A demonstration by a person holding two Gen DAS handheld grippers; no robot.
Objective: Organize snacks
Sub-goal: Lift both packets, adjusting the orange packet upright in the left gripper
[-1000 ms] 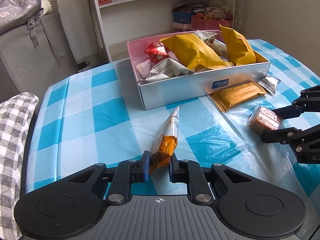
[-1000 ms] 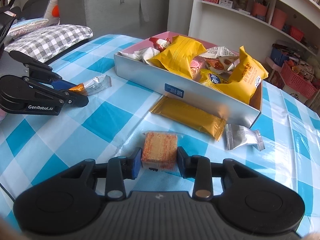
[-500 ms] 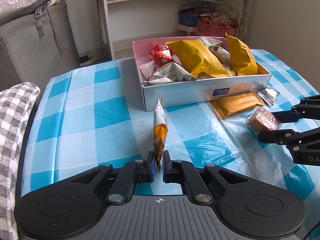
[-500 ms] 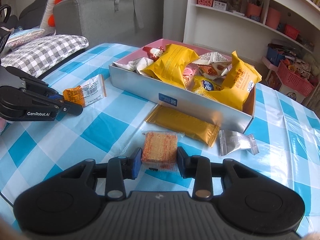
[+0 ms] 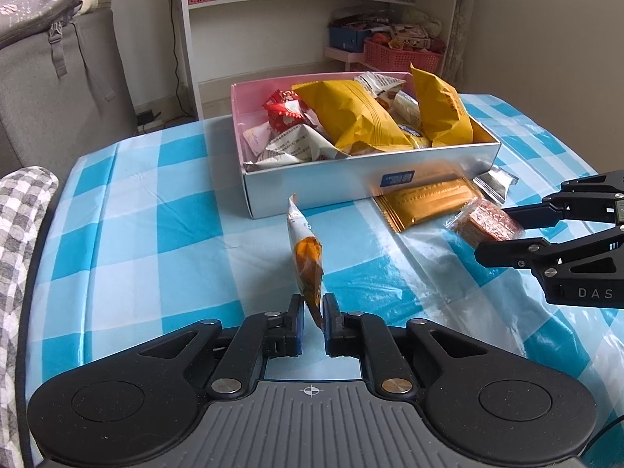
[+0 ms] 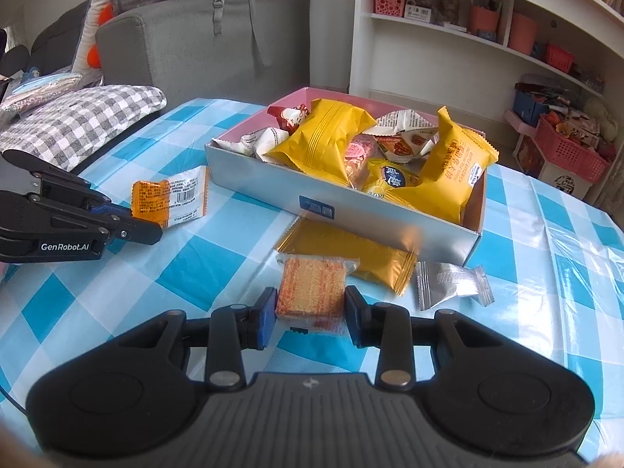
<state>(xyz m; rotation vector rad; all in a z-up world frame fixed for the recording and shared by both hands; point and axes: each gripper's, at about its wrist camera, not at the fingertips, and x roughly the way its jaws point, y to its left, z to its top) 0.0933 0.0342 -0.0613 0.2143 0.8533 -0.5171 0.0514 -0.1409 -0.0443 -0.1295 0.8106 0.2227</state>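
Note:
My left gripper [image 5: 312, 318] is shut on an orange and white snack packet [image 5: 306, 257] and holds it upright above the blue checked tablecloth; it also shows in the right wrist view [image 6: 169, 202]. My right gripper [image 6: 307, 314] is shut on a clear-wrapped orange wafer cake [image 6: 312, 292], lifted just off the cloth; it shows in the left wrist view [image 5: 489, 224] too. The silver snack box [image 5: 312, 189] with a pink inside stands ahead, holding several packets; it also shows in the right wrist view [image 6: 273, 183].
A gold bar packet [image 6: 347, 255] and a small silver packet [image 6: 448, 284] lie on the cloth against the box's front. A checked cushion [image 6: 78, 121] and a grey sofa [image 6: 195, 39] stand left. White shelves [image 6: 468, 39] and a pink basket [image 6: 565, 148] stand behind.
My left gripper has closed on the orange packet and raised it from lying flat to upright. My right gripper has closed on the wafer cake and lifted it a little.

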